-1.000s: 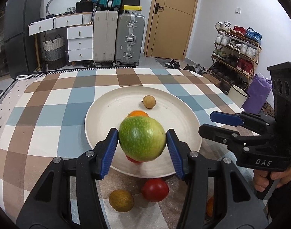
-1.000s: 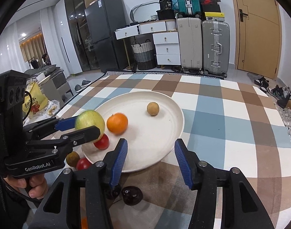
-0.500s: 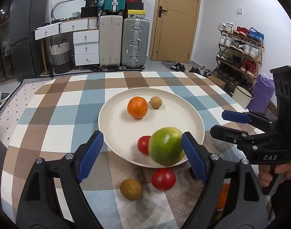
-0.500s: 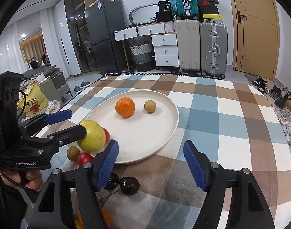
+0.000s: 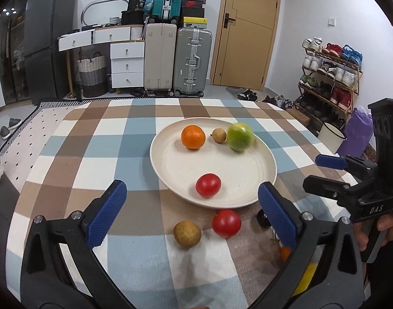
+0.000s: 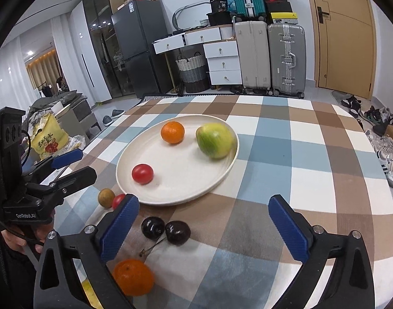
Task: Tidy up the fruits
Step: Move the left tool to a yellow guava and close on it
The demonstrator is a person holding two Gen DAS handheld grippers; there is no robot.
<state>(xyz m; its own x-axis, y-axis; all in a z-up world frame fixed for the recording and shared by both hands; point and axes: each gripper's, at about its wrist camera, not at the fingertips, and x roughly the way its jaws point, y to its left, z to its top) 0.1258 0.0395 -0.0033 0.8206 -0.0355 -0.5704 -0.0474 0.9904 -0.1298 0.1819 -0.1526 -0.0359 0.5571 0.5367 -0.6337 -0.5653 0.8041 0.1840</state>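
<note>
With both my claws, the left gripper [image 5: 188,209] and right gripper [image 6: 202,221], opening wide and empty, the blurred round green apple [image 6: 215,140] is sitting at the round cream plate's [image 6: 181,195] two o'clock rim, risking rolling off.

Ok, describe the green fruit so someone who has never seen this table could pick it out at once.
Start at the round cream plate in the middle of the checked brown, blue and white tablecloth. On the plate's far side, by the rim, lies the big round green fruit, to the right of the orange mandarin. It is the only green fruit there, and the largest on the plate.
</note>
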